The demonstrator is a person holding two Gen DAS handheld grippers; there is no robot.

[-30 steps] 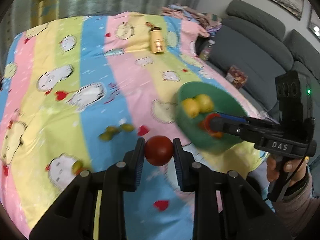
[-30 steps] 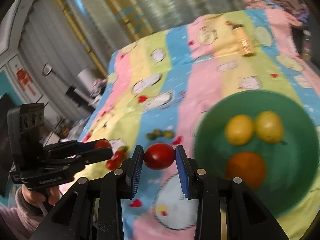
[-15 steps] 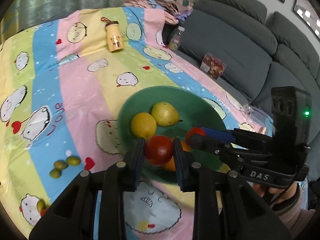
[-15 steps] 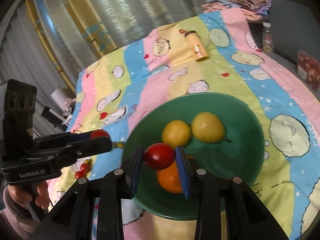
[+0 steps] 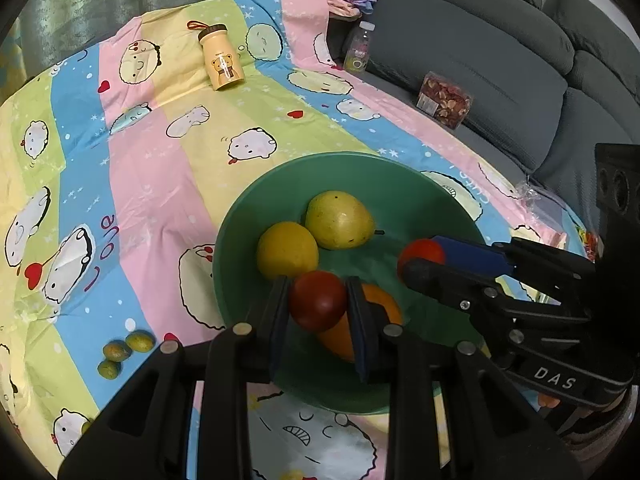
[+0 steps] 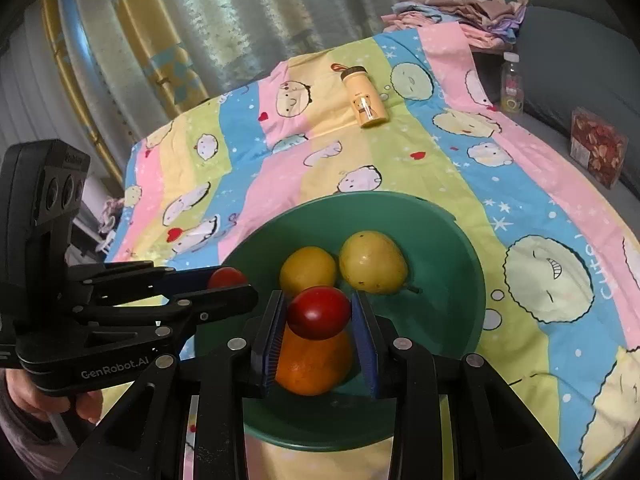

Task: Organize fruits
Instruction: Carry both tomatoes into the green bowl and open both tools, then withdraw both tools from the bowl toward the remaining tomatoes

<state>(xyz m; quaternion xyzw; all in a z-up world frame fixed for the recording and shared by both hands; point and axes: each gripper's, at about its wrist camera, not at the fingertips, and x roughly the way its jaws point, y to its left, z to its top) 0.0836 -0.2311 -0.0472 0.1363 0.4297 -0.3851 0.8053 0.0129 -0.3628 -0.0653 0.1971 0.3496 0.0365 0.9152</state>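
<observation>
Bowl: smooth green plastic by appearance, dull sheen. Red fruit: glossy skin with highlights. Pear: smooth, speckled. Orange: finely dimpled, matt. Cover: printed cloth, matt, lightly creased. Gripper frames: matt black plastic, metal screws. Sofa: grey woven fabric

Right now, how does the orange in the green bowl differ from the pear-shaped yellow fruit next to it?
The orange is deep orange and round; the yellow pear is pale yellow, speckled, and tapers to a stem. The orange sits at the near side, partly hidden behind held red fruit; the pear lies at the far side, fully in view. Both rest loose in the green bowl.
</observation>
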